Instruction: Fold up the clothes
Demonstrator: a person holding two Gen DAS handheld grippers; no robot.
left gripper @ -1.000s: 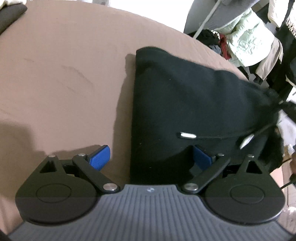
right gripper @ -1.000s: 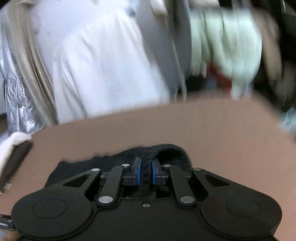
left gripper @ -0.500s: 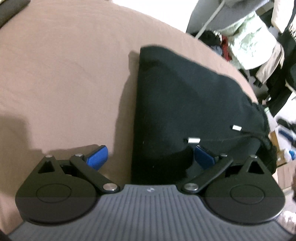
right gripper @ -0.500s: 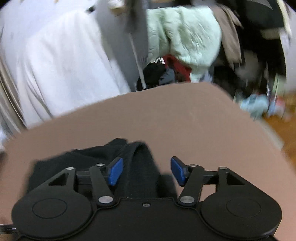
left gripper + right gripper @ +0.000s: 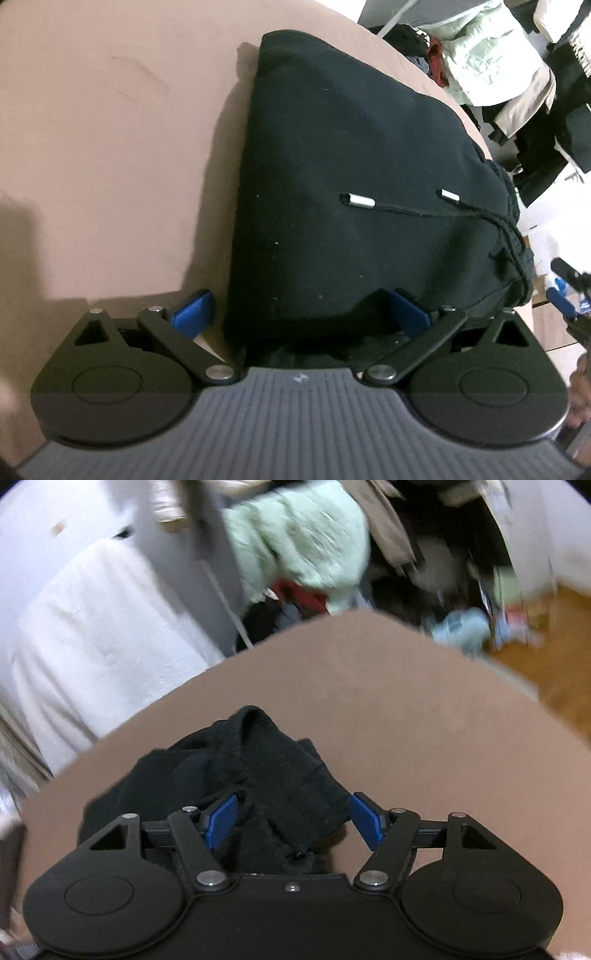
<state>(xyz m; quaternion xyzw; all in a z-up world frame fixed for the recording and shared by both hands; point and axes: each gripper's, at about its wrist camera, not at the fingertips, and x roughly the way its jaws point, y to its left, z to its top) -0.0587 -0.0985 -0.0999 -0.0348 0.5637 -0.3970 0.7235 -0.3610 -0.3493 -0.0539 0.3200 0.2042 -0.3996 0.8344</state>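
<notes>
A folded black hoodie (image 5: 351, 166) lies on the brown table (image 5: 110, 147), its two metal-tipped drawstrings (image 5: 358, 200) resting on top. My left gripper (image 5: 301, 306) stands open at the hoodie's near edge, with the cloth between its wide-apart blue fingers (image 5: 194, 310) and no pad pressing on it. In the right wrist view, the hoodie's ribbed black edge (image 5: 273, 775) lies loose between the blue pads (image 5: 221, 819) of my right gripper (image 5: 293, 818). Its jaws are opening and neither pad squeezes the cloth.
Beyond the table's far edge (image 5: 369, 616) hang a pale green jacket (image 5: 303, 542) and a white cloth (image 5: 103, 627), over a heap of dark and red clothes (image 5: 295, 598). Wooden floor (image 5: 554, 657) shows at the right. Bare brown tabletop lies left of the hoodie.
My right gripper went from shut on the ribbed black edge to open, letting it drop, and swung rightwards. The drawstrings settled onto the hoodie. My left gripper stayed open and nearly still.
</notes>
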